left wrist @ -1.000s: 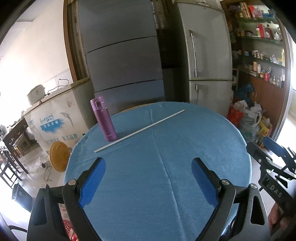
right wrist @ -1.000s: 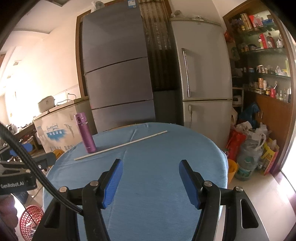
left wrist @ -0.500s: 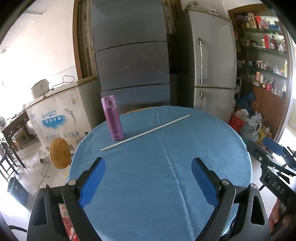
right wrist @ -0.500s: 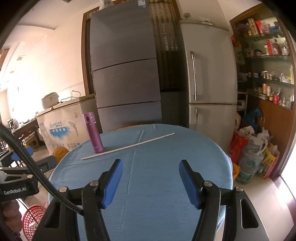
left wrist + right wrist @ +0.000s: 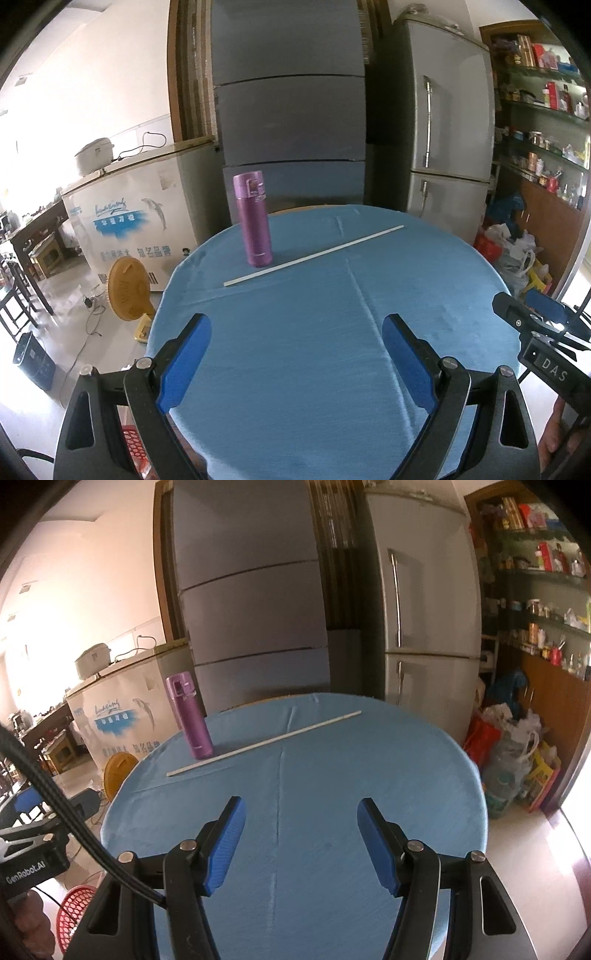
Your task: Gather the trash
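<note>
A: Item: long thin white plastic rod (image 5: 313, 256), lying diagonally far across the round blue-clothed bench (image 5: 332, 369).

B: We held both tools empty, left tool (image 5: 295, 354) wide, right tool (image 5: 300, 843) half-open; left nearer.

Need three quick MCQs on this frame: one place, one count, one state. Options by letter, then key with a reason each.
1. Where does the long thin white stick lie relative to the purple metal flask?
A. In front of its base, running diagonally
B. On top of its lid
C. Leaning on the tall grey fridge

2. How many things rest on the round table with the blue cloth?
A. One
B. Two
C. Four

3. What state is the left tool in?
A. Shut on the flask
B. Shut on the stick
C. Open, holding nothing

Key: 1 A, the stick passes flat just before the flask's foot. 2 B, only flask and stick show on the cloth. 3 C, its blue pads stand wide apart over bare cloth.
</note>
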`<state>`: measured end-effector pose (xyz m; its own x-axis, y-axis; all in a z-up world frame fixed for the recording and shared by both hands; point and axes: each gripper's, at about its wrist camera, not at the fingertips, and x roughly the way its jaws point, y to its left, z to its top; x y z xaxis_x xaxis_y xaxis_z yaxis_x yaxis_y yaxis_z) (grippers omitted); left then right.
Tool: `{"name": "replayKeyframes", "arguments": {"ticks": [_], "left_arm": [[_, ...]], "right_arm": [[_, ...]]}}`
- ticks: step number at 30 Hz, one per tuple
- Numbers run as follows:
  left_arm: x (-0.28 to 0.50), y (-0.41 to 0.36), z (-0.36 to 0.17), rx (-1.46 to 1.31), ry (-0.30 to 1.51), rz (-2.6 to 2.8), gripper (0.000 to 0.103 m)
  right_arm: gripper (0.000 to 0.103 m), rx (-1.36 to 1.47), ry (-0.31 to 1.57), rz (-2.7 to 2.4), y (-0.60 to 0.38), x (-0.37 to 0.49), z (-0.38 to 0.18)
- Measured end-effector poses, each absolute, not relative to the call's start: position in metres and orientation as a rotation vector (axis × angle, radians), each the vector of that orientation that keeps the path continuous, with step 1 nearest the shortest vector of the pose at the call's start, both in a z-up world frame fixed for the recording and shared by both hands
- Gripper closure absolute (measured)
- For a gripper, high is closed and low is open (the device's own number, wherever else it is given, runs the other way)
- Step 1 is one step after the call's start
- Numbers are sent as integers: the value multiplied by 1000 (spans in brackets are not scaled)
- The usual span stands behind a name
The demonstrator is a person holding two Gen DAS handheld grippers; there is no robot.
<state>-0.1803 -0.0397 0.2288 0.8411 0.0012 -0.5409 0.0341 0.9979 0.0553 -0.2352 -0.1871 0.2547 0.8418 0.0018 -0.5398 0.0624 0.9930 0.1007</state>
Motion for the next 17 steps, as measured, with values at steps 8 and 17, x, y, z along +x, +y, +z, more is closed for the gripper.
{"name": "replayKeyframes", "arguments": {"ticks": [8, 17], "left_arm": [[-166, -20, 219, 44, 581, -2, 9], [-135, -17, 197, 15, 648, -39, 9]], "right_arm": [[36, 86, 596, -15, -162, -221, 249], [36, 76, 645, -47, -158, -194, 225]]}}
